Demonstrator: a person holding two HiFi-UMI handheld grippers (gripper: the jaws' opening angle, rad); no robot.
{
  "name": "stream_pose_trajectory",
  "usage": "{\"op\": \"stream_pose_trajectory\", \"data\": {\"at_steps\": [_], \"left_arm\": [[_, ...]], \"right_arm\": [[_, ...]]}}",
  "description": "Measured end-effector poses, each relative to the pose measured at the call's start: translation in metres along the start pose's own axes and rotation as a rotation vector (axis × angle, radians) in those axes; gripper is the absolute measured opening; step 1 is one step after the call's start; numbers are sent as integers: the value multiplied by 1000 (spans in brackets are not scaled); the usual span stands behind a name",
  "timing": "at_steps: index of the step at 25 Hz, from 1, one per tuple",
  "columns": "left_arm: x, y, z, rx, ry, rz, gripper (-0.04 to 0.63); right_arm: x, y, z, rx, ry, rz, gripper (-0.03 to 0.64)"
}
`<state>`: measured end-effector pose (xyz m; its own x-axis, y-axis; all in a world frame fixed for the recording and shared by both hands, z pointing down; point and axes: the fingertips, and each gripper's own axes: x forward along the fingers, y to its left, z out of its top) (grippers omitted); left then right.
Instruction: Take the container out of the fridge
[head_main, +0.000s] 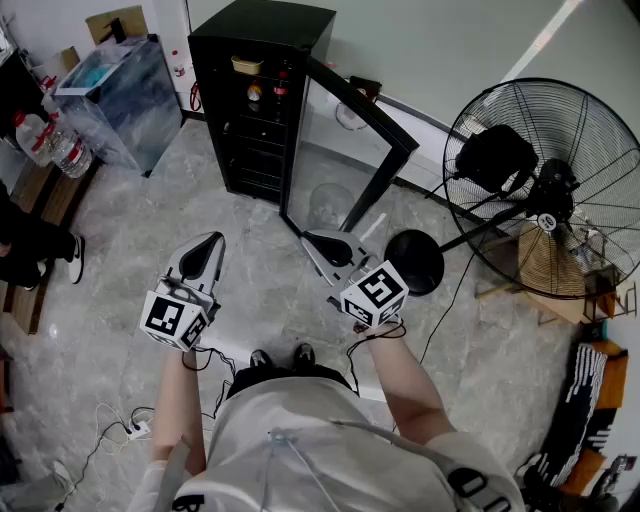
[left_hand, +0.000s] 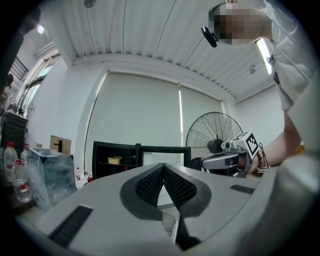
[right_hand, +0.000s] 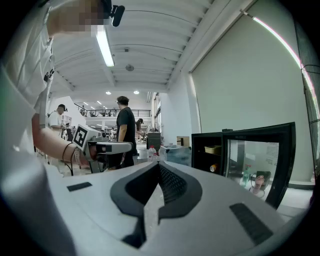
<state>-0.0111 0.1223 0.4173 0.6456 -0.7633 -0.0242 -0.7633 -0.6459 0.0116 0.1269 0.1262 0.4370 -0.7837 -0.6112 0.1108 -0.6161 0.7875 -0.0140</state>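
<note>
A black fridge (head_main: 262, 30) stands at the far side of the floor with its glass door (head_main: 350, 150) swung open to the right. On its top shelf sits a pale yellow container (head_main: 247, 64), also seen in the left gripper view (left_hand: 115, 160) and in the right gripper view (right_hand: 212, 149). A bottle and a can stand beside it. Both grippers are held over the floor well short of the fridge, side by side. My left gripper (head_main: 208, 242) is shut with nothing in it (left_hand: 163, 167). My right gripper (head_main: 314, 240) is likewise shut and empty (right_hand: 159, 164).
A large floor fan (head_main: 545, 190) with a round black base (head_main: 415, 262) stands right of the open door. At the left are a clear plastic bin (head_main: 115, 85), water bottles (head_main: 50, 140) and a person's legs (head_main: 30, 250). Cables and a power strip (head_main: 135, 430) lie near my feet.
</note>
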Motion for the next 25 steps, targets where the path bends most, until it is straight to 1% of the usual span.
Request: {"op": "stream_pose_trajectory", "data": {"at_steps": [3, 10, 19, 25], "left_arm": [[-4, 1, -4, 1, -12, -8, 8], [-2, 1, -1, -3, -6, -14, 8], [-12, 9, -8, -11, -13, -15, 8], [-22, 14, -7, -20, -7, -21, 8]], "right_arm": [[-1, 3, -4, 3, 0, 0, 15], [0, 7, -1, 29, -23, 22, 15], [5, 16, -2, 16, -5, 25, 15], [13, 25, -2, 29, 4, 24, 15]]}}
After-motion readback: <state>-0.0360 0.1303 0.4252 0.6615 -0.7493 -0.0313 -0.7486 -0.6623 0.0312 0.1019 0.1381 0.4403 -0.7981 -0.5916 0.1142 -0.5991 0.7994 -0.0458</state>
